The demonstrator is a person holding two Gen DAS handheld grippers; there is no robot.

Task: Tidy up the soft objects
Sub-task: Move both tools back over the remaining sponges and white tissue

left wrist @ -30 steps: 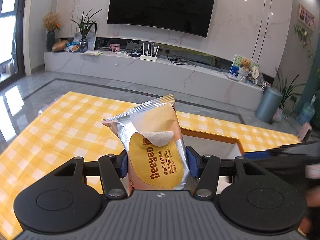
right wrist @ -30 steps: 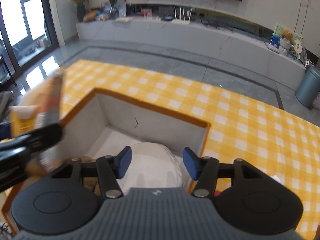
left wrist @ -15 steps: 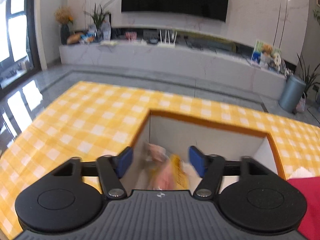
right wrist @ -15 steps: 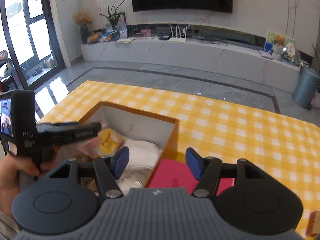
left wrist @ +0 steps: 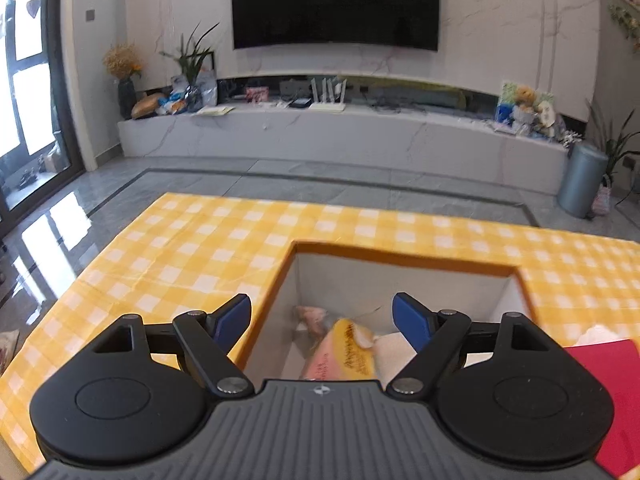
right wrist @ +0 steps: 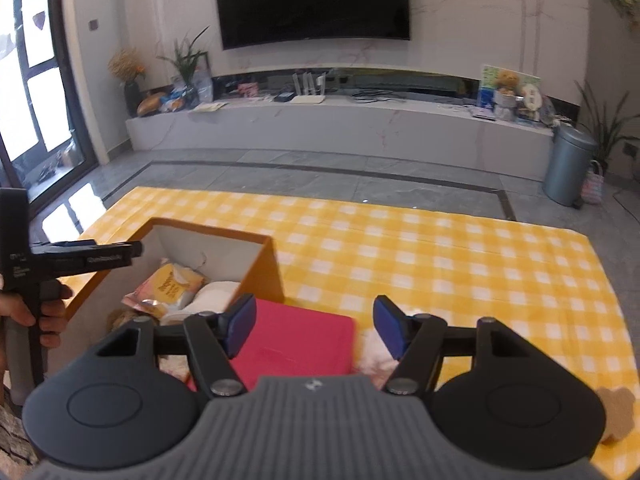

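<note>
Now, from my left camera, my left gripper [left wrist: 322, 318] hangs with its blue pads spread wide and nothing between them, over the orange-rimmed box [left wrist: 404, 258] on the yellow checked cloth [left wrist: 192, 248]; inside the box lies the wipes packet [left wrist: 346, 354], pink and yellow, glossy and crumpled, resting against something white. To the right, my right gripper [right wrist: 314, 326] is likewise wide and empty, above a red folded cloth [right wrist: 296, 344] just beside the box; a pale fluffy item [right wrist: 374, 354] lies next to it.
</note>
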